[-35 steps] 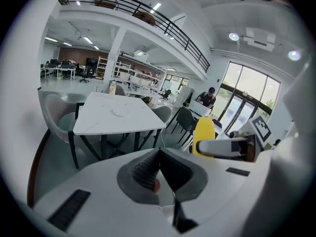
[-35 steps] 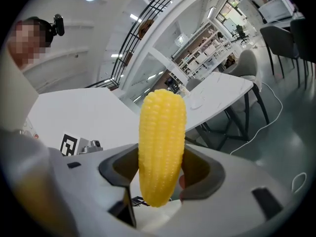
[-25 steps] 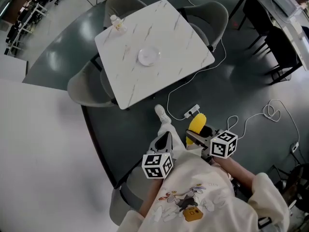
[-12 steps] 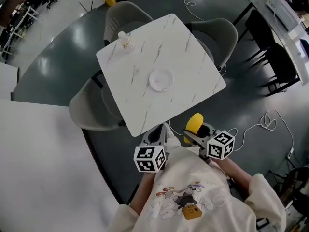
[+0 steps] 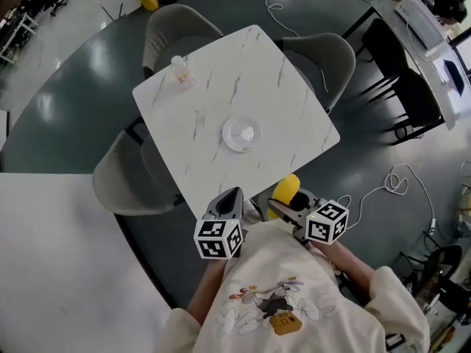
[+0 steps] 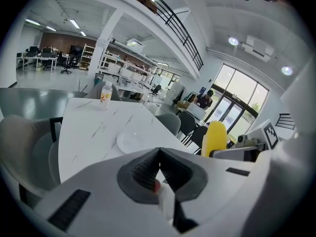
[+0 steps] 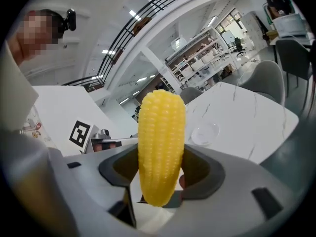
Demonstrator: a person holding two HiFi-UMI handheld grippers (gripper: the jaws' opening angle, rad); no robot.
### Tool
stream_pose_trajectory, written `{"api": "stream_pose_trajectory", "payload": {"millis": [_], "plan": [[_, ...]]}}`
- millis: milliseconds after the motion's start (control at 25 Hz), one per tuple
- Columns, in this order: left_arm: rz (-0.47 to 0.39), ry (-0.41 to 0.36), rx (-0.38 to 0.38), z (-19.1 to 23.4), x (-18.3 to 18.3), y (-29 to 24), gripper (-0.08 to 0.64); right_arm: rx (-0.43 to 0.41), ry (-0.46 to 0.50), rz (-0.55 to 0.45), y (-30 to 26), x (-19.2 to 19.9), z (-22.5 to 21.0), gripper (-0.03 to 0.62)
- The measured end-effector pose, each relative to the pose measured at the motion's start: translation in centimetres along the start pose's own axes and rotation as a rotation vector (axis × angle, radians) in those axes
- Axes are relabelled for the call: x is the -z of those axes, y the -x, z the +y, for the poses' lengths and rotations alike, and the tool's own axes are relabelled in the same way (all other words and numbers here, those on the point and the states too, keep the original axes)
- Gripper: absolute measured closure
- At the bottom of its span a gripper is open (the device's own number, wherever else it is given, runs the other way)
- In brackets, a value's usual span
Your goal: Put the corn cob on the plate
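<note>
Two grippers, off the near edge of the white table. Right gripper: clamped on the upright corn cob. Left gripper: jaws pressed together, empty. Plate: mid-table, well apart from the cob. Bottle, possibly a drink: far corner.

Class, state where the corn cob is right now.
The corn cob is clamped in the right gripper, just off the near edge of the table, short of the plate at its middle.
</note>
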State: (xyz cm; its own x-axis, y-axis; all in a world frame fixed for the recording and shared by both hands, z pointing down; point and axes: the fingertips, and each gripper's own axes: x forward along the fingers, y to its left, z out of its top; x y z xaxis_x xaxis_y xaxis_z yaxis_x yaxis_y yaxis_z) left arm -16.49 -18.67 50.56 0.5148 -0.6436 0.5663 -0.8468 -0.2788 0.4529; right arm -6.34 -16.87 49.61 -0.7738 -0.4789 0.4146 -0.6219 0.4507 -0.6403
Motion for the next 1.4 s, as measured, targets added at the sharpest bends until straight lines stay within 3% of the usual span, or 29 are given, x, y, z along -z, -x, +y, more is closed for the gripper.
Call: {"api": "stream_pose_trajectory", "payload": {"millis": [200, 440, 640, 880, 1080, 1280, 1400], "plan": [[-0.006, 0.016, 0.01, 0.3, -0.5, -0.5, 0.554, -0.009, -0.014, 0.013, -2.0, -1.1, -0.7, 0.341], [-0.04, 0.033, -0.044, 2.6, -3.1, -1.4, 0.554, -0.036, 0.057, 0.031, -3.8, -3.7, -1.2, 0.341], [-0.036, 0.039, -0.038, 1.8, -4.0, -2.6, 0.554, -0.048, 0.061, 0.061, -4.1, -4.9, -1.9, 0.341], [-0.034, 0.043, -0.045, 1.8, -4.3, -4.1, 0.554, -0.055, 0.066, 0.065, -4.3, -5.4, -2.8, 0.341], [-0.03, 0.05, -0.054, 1.7, -4.0, -4.3, 0.554, -0.037, 0.159, 0.084, -4.5, -5.1, -3.4, 0.341], [-0.02, 0.024, -0.082, 2.7, -3.8, -5.4, 0.554, -0.087, 0.212, 0.093, -6.3, -5.9, -3.7, 0.341], [0.023, 0.048, -0.104, 3.0, -2.5, -5.6, 0.554, -0.111, 0.222, 0.121, -7.2, -5.5, -4.1, 0.341]]}}
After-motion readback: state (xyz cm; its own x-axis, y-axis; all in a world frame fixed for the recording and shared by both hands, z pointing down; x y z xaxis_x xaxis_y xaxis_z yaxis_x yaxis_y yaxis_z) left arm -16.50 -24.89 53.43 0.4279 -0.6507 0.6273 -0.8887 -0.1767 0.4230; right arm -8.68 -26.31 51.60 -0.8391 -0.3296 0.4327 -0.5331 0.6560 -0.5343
